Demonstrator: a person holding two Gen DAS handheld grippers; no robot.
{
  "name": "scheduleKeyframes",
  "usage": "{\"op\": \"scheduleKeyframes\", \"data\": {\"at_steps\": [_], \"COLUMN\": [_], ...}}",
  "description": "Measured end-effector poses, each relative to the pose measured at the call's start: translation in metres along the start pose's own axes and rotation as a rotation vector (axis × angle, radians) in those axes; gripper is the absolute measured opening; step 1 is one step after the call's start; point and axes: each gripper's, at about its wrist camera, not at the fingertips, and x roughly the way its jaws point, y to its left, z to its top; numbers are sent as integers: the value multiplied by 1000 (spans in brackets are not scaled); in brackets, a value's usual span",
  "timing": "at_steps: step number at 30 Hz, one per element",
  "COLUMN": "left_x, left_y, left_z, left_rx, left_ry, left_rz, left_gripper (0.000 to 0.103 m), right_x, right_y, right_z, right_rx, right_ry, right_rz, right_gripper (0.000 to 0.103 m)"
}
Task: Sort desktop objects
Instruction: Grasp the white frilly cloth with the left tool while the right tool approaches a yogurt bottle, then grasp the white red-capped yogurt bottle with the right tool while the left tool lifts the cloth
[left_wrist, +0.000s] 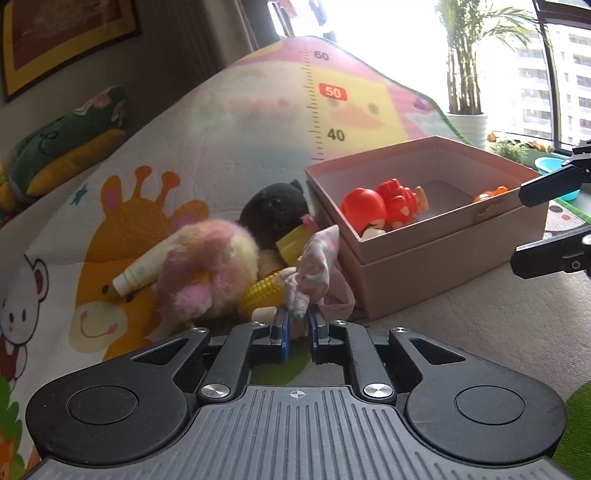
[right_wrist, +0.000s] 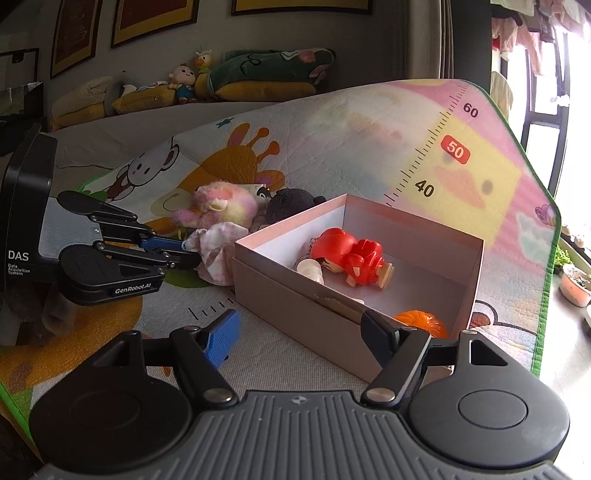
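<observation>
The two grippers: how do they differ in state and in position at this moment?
The left gripper is shut on the pink-and-white cloth beside the pile of toys, while the right gripper is open and holds nothing. The left gripper is outside the pink box, next to its wall; the right gripper is at the box's near wall, close to the orange toy. Both have black linkages and blue finger pads.
</observation>
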Motion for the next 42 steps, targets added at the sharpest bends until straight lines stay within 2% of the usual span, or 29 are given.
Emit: {"op": "scheduleKeyframes", "data": {"at_steps": [8,10,12,13,14,16,18,19,23,25,27,28,29,32,39,42], "left_x": [-19,-25,-32,-36,-40,-45,-43,-41,-12,5,18,23,25,17,-34,-46], "left_y": [56,66,68,69,70,59,45,38,19,15,14,14,15,20,56,75], "left_z": [-25,-30,-29,-28,-27,-21,-13,-9,3,5,5,4,3,-2,-37,-50], "left_rx": [-115,-151,-194,-215,-235,-219,-170,-144,-75,-72,-83,-89,-99,-120,-188,-225], "left_ry": [73,77,54,42,29,-28,-62,-74,-60,-37,-4,13,25,33,58,80], "left_rz": [148,129,55,18,-18,-62,-99,-113,-103,-103,-104,-105,-96,-63,12,62], "left_gripper": [12,12,16,25,44,62,69,76,94,93,73,48,35,19,19,22], "right_x": [21,31,40,42,43,41,37,34,27,25,25,25,25,28,48,68], "right_y": [34,45,55,58,60,62,60,58,49,45,42,42,41,45,67,82], "right_z": [14,19,22,22,22,19,14,11,3,1,0,0,1,4,26,39], "right_rx": [-87,-122,-157,-168,-178,-185,-184,-182,-161,-147,-139,-136,-135,-143,-189,-204], "right_ry": [-4,-2,8,15,22,31,43,50,68,71,69,68,66,58,27,43], "right_rz": [94,110,117,123,128,130,121,113,87,77,74,73,74,82,150,187], "right_gripper": [73,73,73,73,73,73,73,73,73,73,73,73,73,73,72,55]}}
